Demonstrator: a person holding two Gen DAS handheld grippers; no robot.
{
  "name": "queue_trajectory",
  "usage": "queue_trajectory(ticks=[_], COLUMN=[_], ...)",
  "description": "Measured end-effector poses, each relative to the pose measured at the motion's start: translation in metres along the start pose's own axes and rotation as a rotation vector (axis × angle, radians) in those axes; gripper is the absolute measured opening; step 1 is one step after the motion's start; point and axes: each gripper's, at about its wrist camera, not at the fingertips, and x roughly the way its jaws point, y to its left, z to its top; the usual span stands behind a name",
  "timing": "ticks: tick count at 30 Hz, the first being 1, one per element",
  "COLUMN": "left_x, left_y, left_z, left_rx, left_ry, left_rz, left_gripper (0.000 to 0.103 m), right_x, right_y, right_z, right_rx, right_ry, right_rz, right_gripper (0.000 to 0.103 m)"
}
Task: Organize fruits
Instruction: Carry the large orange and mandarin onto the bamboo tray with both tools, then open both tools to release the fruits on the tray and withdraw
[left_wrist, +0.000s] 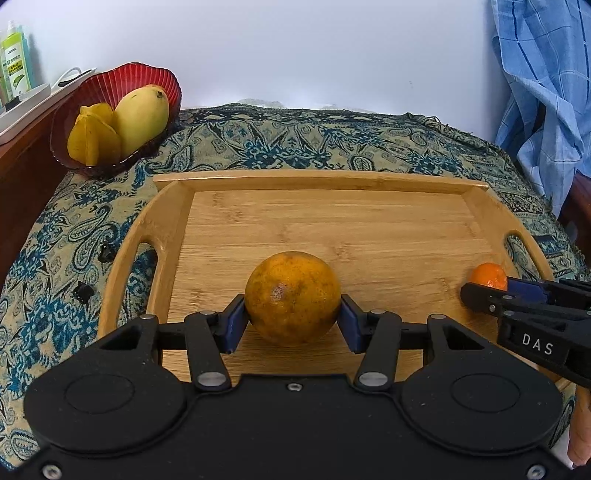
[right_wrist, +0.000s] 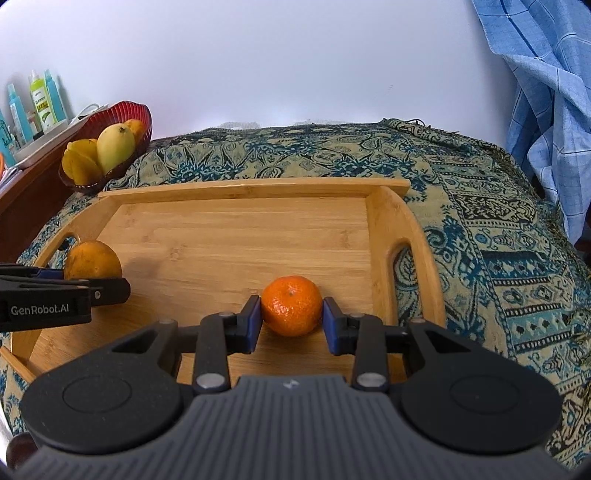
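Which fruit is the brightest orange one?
The small tangerine between the right gripper fingers on the wooden tray. The bigger orange is dull and speckled; the mango and starfruit are yellow.

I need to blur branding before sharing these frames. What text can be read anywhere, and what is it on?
"DAS": white letters on the side of the right gripper.
"GenRobot.AI": on the side of the left gripper.
Labels on the green bottle on the shelf: too small and blurred to read.
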Motion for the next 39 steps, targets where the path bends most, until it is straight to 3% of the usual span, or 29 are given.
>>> queue_trajectory(ticks=[30, 36, 39], left_x=[0.006, 0.006, 0.006], left_y=[-0.006, -0.005, -0.004], left_z=[-0.003, -0.004, -0.005], left_rx=[0.037, 0.034, 0.038], left_ry=[0.003, 0.012, 0.012], left_rz=[0.015, 0.022, 0.024], left_gripper=[0.051, 0.056, 0.058], right_x=[0.000, -0.001, -0.001], right_y=[0.009, 0.010, 0.011], right_z=[-0.003, -0.003, -0.004], right_rx=[-0.049, -0.056, -0.061], right_ry=[-0.014, -0.018, -0.019], right_rz=[-0.042, -0.049, -0.051], right_gripper=[0.041, 0.045, 0.054])
